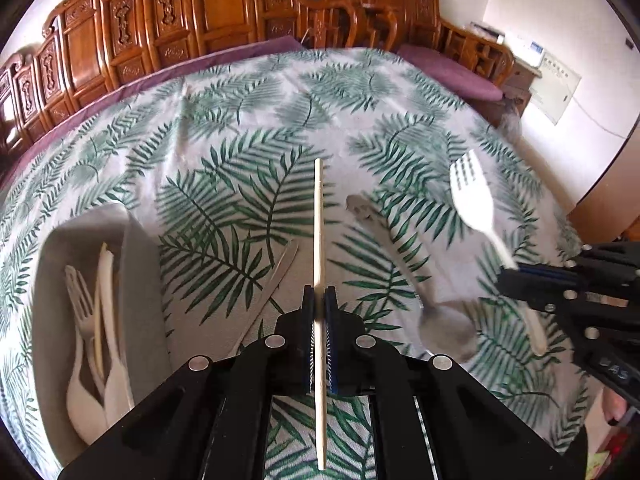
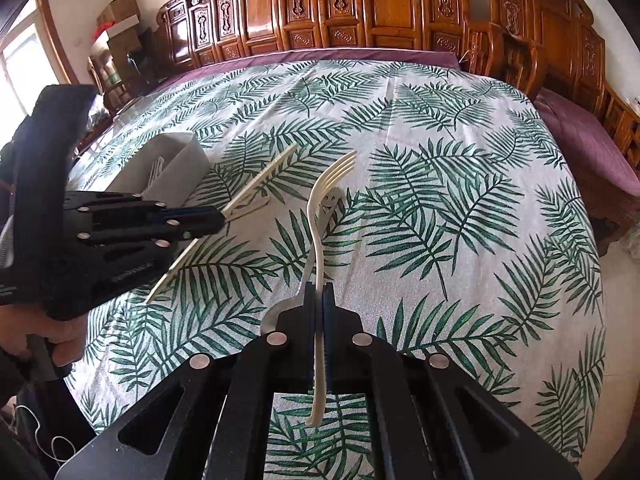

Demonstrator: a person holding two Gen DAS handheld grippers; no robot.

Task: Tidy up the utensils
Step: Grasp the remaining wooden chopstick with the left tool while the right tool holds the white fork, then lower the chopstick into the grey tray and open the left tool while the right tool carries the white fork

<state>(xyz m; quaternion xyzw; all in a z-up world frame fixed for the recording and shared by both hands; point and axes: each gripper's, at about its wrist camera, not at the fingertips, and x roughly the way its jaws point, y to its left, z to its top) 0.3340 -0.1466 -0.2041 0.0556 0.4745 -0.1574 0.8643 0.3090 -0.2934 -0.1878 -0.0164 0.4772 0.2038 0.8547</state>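
A pale chopstick (image 1: 319,240) was pinched upright in the closed left hand-held gripper (image 1: 319,300), a cream plastic fork (image 2: 320,216) clamped in the right hand-held gripper (image 2: 319,292), above the leaf-print counter (image 2: 440,160), the metal spoon (image 1: 444,326) beneath blurred.

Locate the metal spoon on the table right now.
The metal spoon lies on the leaf-print tablecloth in the left wrist view, right of the chopstick held by the left hand-held gripper, below the raised white fork.
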